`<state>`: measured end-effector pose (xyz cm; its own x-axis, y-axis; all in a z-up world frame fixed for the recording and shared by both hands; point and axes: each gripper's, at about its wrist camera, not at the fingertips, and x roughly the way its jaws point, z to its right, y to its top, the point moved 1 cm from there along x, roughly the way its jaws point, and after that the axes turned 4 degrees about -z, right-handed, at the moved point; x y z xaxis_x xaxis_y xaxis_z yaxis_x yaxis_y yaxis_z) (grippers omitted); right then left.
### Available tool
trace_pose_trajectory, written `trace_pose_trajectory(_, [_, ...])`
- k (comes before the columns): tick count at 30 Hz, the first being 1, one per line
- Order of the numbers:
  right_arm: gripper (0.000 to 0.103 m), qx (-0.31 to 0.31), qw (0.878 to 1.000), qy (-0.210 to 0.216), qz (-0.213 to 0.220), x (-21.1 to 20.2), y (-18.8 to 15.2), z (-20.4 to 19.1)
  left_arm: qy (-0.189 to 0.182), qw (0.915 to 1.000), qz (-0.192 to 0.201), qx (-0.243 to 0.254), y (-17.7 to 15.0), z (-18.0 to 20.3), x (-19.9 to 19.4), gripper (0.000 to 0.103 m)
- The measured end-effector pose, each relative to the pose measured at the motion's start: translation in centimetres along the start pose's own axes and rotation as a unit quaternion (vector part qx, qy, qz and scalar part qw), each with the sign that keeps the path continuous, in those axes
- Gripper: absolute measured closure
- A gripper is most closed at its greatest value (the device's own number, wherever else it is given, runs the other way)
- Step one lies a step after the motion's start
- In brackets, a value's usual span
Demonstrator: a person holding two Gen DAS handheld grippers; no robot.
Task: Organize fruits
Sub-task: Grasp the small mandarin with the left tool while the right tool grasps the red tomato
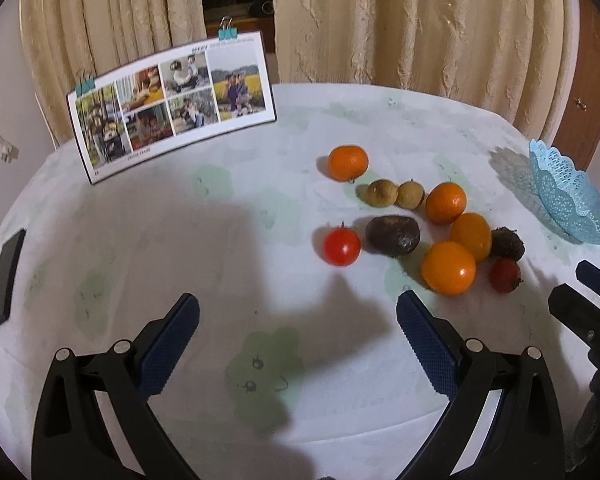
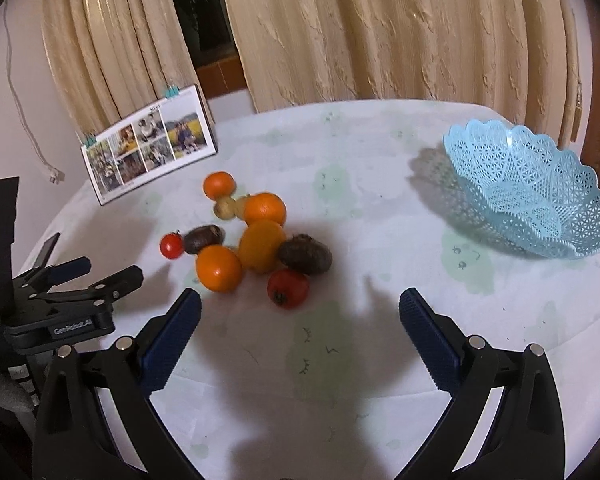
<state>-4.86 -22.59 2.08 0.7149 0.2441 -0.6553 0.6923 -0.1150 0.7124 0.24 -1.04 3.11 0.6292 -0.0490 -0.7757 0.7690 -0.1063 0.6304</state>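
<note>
Left hand-held gripper (image 1: 298, 314): released, jaws spread wide, hovering above the bare near part of the worktop (image 1: 220, 240), nothing between the fingers. Right hand-held gripper (image 2: 300, 310): likewise released and empty, poised just near of the fruit.

Fruit clustered mid-worktop, none in the basket. Far end: small tangerine (image 1: 347, 162), then two tan longans (image 1: 396, 194) touching each other. Beside them, a larger orange (image 1: 446, 203). Further near, two more oranges (image 1: 449, 267) pressed together. Left of these, a dark brown oval fruit (image 1: 393, 235) with a cherry tomato (image 1: 341, 246) just left of it. Second dark fruit (image 2: 305, 255) on the right flank, second red tomato (image 2: 288, 288) nearest the right fingers.

Pale blue lattice basket (image 2: 532, 196) standing well apart, far right, tilted on its scalloped rim. Photo calendar (image 1: 172, 106) propped at far left, held by teal binder clips (image 1: 227, 32). Black phone (image 1: 6, 280) flat at the left edge. Cream curtains (image 2: 380, 28) behind.
</note>
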Motion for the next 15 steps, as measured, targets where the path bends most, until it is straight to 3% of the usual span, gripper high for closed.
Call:
trace_pose_trajectory(8, [0.002,0.019,0.999,0.005,0.026,-0.7,0.1,1.2,-0.013,0.9998,0.013,0.008,2.5,0.4,-0.3,0.005])
trace_pose_trajectory(15, [0.002,0.040,0.999,0.007,0.020,-0.9,-0.2,2.3,-0.018,0.9998,0.013,-0.002,6.4,0.5,1.6,0.009])
